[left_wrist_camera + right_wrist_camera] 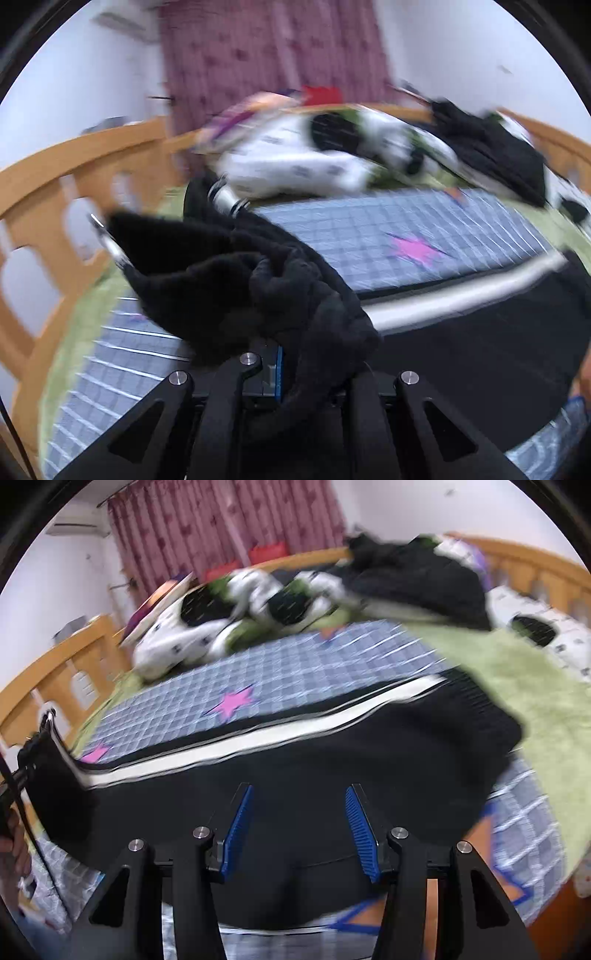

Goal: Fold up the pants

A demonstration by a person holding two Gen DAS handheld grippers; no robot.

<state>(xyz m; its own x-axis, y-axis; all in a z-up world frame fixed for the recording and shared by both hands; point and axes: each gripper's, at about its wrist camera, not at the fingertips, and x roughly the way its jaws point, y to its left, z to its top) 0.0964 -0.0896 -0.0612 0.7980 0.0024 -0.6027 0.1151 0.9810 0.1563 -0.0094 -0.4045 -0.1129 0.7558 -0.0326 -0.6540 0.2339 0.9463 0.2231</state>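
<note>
2 blurred fisheye views look along 2 handheld grippers over a bed point(303, 672) covered with a blue checked sheet bearing pink stars. A pair of black pants point(295, 760) with a white side stripe lies stretched across the sheet, its long axis running from lower left to upper right in the right wrist view.

The left gripper point(295, 354) has its jaws clenched on a bunched fold of the black fabric, which heaps up over the fingers and hides most of them; only a sliver of blue pad shows. That end of the pants hangs raised off the sheet, and metal-tipped drawcords point(229, 199) dangle from it, so this looks like the waistband end. Holding it pinched and lifted appears meant to carry that end over the rest of the garment for a fold.

The right gripper point(295, 830) hovers just above the flat middle of the pants with its jaws released and parted; both blue ribbed pads point(238, 830) are bare, with nothing between them. It seems poised either to pin the cloth or take a second hold so the fold stays straight.

Beyond, against a wooden bed rail point(55, 177), sit black-and-white patterned bedding point(192, 627), a green blanket point(517, 686) and a heap of dark clothing point(413, 579). A pink curtain point(221, 520) hangs behind.
</note>
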